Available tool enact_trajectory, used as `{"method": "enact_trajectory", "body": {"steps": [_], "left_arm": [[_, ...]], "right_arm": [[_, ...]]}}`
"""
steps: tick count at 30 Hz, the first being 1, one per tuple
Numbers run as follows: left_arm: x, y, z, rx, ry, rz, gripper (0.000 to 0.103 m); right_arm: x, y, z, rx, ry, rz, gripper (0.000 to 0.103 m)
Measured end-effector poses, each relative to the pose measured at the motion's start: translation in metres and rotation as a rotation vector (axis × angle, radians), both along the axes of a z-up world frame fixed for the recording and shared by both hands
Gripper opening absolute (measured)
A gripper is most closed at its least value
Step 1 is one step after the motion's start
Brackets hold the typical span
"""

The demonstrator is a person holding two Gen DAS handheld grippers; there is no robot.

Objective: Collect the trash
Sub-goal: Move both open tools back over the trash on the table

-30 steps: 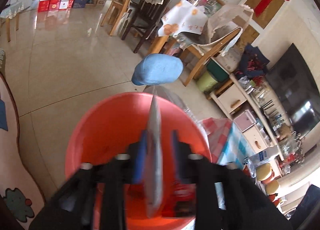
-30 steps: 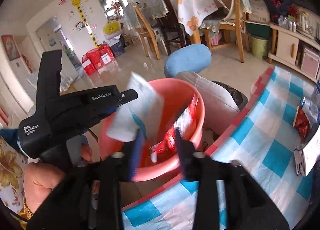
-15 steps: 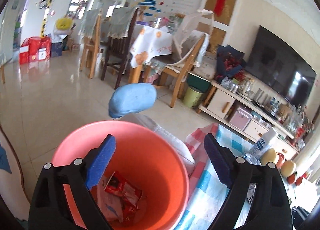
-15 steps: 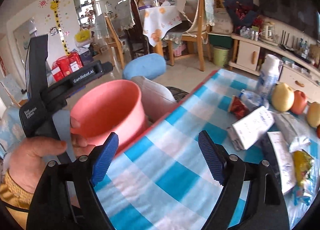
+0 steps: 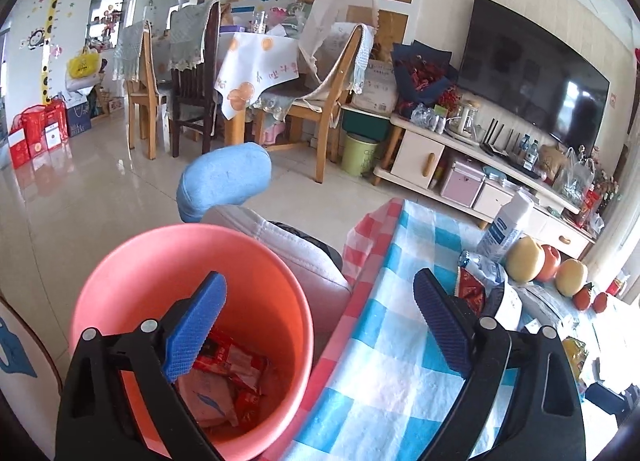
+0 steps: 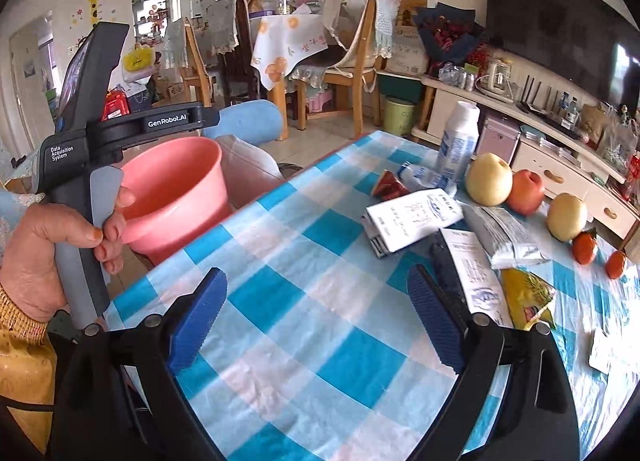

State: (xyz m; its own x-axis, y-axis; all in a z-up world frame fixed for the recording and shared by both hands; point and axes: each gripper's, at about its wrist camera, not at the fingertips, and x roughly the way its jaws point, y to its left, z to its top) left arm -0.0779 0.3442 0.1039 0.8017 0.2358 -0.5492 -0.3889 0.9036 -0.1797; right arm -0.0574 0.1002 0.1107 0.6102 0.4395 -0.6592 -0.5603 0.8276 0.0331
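A pink bucket (image 5: 280, 301) stands beside the table's left edge, with red wrappers and a pale packet (image 5: 224, 373) lying in its bottom. My left gripper (image 5: 318, 301) hangs over the bucket's right rim and the tablecloth edge; its jaws are opening with nothing between them. My right gripper (image 6: 316, 281) is over the blue checked tablecloth (image 6: 300, 261), its jaws also opening on nothing. Ahead of it lie a white carton (image 6: 412, 217), a red wrapper (image 6: 386, 183), a paper leaflet (image 6: 472, 273), a white packet (image 6: 504, 233) and a yellow wrapper (image 6: 528, 297).
Pears, an apple (image 6: 526, 193) and small oranges sit at the table's far right beside a white bottle (image 6: 458, 137). A blue-backed chair (image 5: 224, 177) stands behind the bucket. A hand (image 6: 52, 245) holds the left gripper's handle at the table's left.
Both grippers were shut on wrappers over the bucket a second ago. They let them fall in, opened wide, and swung right toward the table; the right one now faces the litter.
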Motion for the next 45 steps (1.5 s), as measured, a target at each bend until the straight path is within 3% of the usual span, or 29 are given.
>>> {"method": "enact_trajectory", "body": {"steps": [6, 12, 23, 28, 35, 40, 41, 45], "left_arm": [[0.009, -0.028, -0.006, 0.079, 0.018, -0.038, 0.094], [0.016, -0.046, -0.010, 0.109, 0.038, -0.072, 0.094], [0.041, -0.075, -0.022, -0.003, 0.065, -0.180, 0.094], [0.084, -0.096, -0.023, -0.061, 0.076, -0.195, 0.094], [0.187, -0.119, -0.030, -0.144, 0.152, -0.166, 0.093], [0.248, -0.133, -0.054, -0.172, 0.266, -0.109, 0.082], [0.258, -0.135, -0.062, -0.168, 0.296, -0.081, 0.076], [0.280, -0.133, -0.082, -0.174, 0.372, -0.028, 0.067]], "right_arm": [[-0.005, -0.022, -0.003, 0.011, -0.002, -0.031, 0.094], [-0.009, -0.045, -0.007, 0.029, -0.009, -0.069, 0.094], [-0.003, -0.101, -0.015, 0.021, -0.022, -0.153, 0.094], [0.000, -0.124, -0.012, -0.032, -0.069, -0.182, 0.094], [0.007, -0.147, -0.015, -0.055, -0.051, -0.192, 0.094], [0.012, -0.159, -0.020, -0.052, -0.012, -0.198, 0.094], [0.013, -0.162, -0.021, -0.047, -0.002, -0.202, 0.094], [0.017, -0.174, -0.022, -0.031, 0.029, -0.224, 0.094]]}}
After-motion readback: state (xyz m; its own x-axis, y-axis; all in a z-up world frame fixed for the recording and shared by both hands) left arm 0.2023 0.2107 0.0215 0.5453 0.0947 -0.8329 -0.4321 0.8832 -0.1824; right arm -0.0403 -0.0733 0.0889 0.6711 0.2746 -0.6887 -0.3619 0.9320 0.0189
